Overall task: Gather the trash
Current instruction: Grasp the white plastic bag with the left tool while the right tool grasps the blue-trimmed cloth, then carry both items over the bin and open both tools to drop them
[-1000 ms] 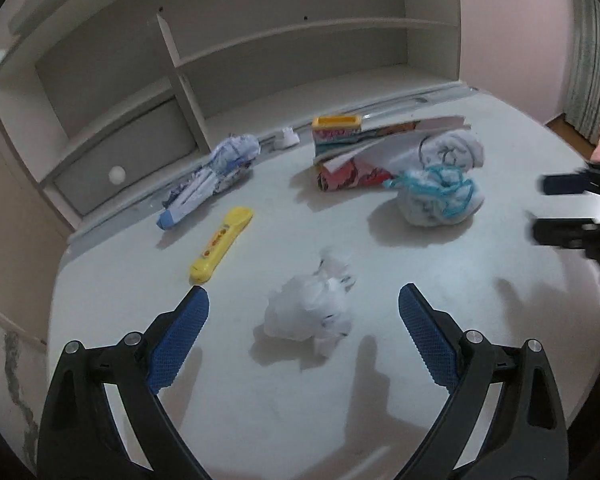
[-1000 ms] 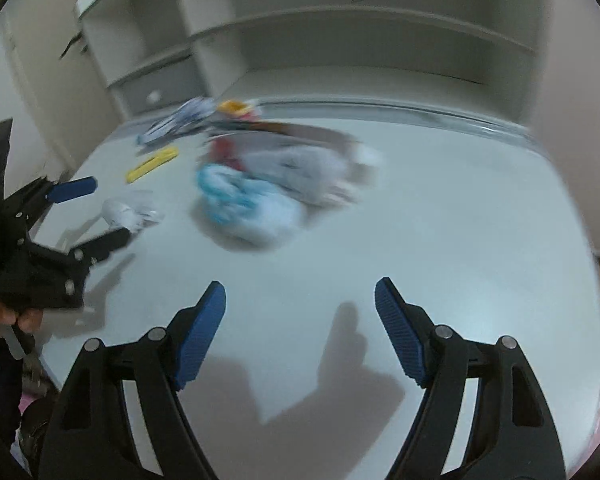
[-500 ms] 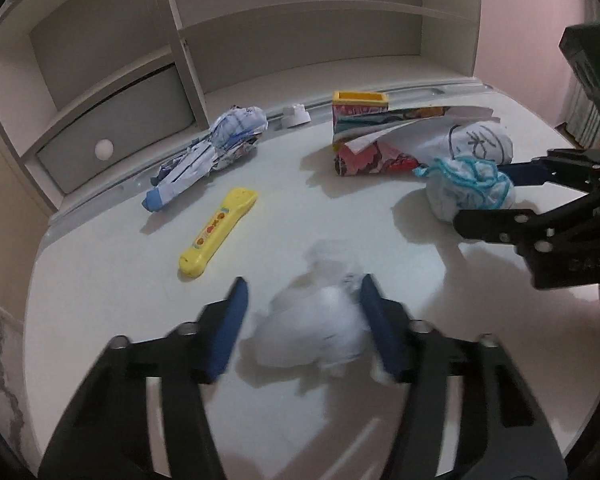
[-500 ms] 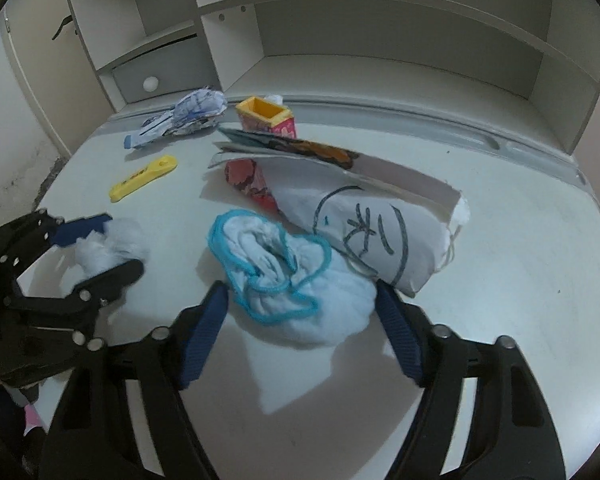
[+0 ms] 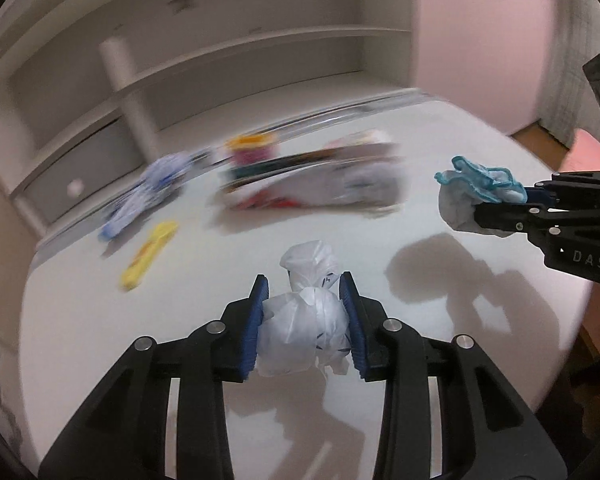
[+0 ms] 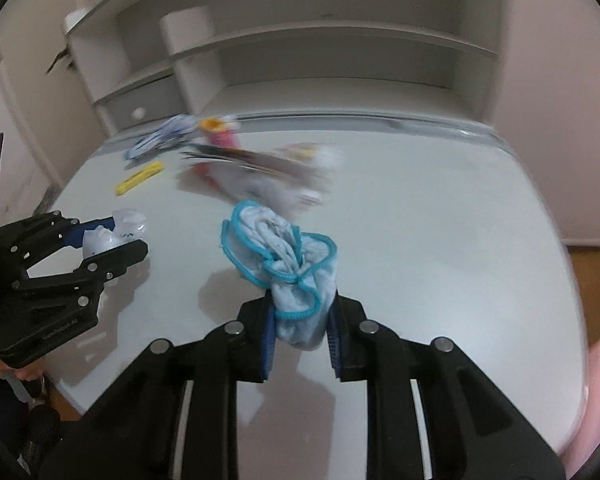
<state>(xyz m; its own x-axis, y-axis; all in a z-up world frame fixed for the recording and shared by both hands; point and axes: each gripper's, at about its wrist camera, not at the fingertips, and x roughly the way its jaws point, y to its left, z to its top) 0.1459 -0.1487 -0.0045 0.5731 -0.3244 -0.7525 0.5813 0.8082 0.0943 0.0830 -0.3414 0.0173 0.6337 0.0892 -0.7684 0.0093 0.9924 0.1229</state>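
Note:
My left gripper (image 5: 303, 294) is shut on a crumpled white plastic wad (image 5: 306, 320) and holds it above the white table (image 5: 188, 320); the wad also shows in the right wrist view (image 6: 116, 228). My right gripper (image 6: 300, 304) is shut on a crumpled white cloth with a blue hem (image 6: 284, 256), lifted off the table; it also shows in the left wrist view (image 5: 472, 196). Other trash lies further back: a yellow wrapper (image 5: 148, 254), a blue-and-white wrapper (image 5: 144, 196) and a crumpled paper bag (image 5: 320, 184).
A small yellow-topped carton (image 5: 252, 148) stands behind the paper bag. A white shelf unit with a drawer (image 5: 72, 188) rises along the table's far edge. A pink seat (image 5: 592, 156) is at the right beyond the table.
Both grippers have closed on their items and lifted them: the left on the white plastic wad, the right on the blue-hemmed cloth. Both views have swung and the background is blurred.

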